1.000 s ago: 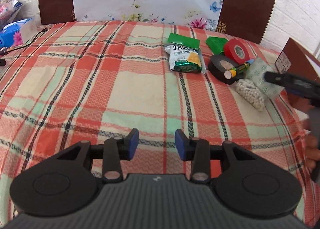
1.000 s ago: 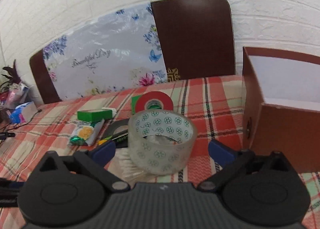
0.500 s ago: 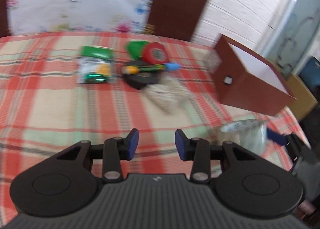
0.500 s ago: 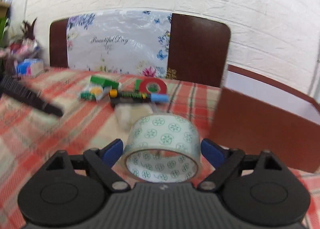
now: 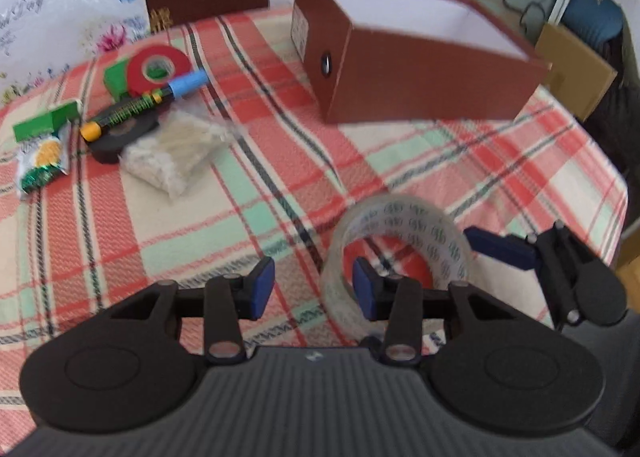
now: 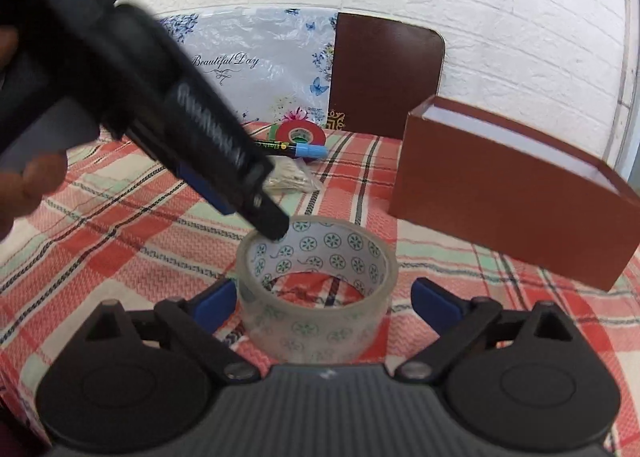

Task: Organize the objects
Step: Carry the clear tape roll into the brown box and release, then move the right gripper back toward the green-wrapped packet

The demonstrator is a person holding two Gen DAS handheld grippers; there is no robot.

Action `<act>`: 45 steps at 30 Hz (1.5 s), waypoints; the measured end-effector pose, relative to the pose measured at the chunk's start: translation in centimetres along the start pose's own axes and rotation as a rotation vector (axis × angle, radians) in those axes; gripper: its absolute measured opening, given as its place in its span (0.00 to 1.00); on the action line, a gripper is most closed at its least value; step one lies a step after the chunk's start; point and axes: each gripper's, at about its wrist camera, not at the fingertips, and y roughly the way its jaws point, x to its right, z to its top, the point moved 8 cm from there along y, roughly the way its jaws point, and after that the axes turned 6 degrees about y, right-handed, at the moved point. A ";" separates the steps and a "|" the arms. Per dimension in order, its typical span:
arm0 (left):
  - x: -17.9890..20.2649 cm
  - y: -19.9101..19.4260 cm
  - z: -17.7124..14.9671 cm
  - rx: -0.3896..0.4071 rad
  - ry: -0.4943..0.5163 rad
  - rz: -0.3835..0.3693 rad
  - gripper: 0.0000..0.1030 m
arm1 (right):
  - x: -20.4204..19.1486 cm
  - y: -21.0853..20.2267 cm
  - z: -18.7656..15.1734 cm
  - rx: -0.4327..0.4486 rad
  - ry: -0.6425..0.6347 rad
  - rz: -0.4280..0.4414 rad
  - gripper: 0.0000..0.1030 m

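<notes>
A clear tape roll [image 5: 400, 233] [image 6: 320, 281] with a green pattern sits low over the tablecloth at the front right; I cannot tell if it rests on it. My right gripper [image 6: 324, 301] straddles it, jaws opening, with a gap at the right pad; its finger [image 5: 500, 251] shows beside the roll. My left gripper [image 5: 312, 289] [image 6: 248, 213] comes in from the left, jaws closing. The roll's near wall stands between its pads without being pressed, one fingertip inside the rim. An open brown box [image 5: 420, 85] [image 6: 500, 193] stands behind on the right.
At the back left lie a red tape roll [image 5: 158, 67], a black tape roll [image 5: 120, 135], a marker [image 5: 140, 107], a bag of cotton swabs [image 5: 176, 153], a snack packet [image 5: 40, 161] and a green box [image 5: 44, 123]. Chairs stand behind. A hand [image 6: 28, 185] holds the left gripper.
The right gripper carried the roll away from the pile to the front right, beside the box, and its jaws have widened. The left gripper swung right and reached the roll.
</notes>
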 end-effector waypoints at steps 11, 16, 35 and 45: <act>2.6 -5.1 12.1 0.247 0.086 0.042 0.14 | 3.2 -1.4 8.4 0.285 -0.050 -0.115 0.86; 3.5 -3.7 18.9 0.335 0.115 0.091 0.14 | 7.3 1.3 13.9 0.375 -0.033 -0.211 0.86; 0.0 -2.4 16.2 0.284 0.056 0.215 0.31 | 11.6 3.1 11.9 0.320 0.213 -0.270 0.90; -7.8 -5.5 9.5 0.280 -0.068 0.316 0.42 | 6.9 0.0 12.7 0.297 0.230 -0.158 0.73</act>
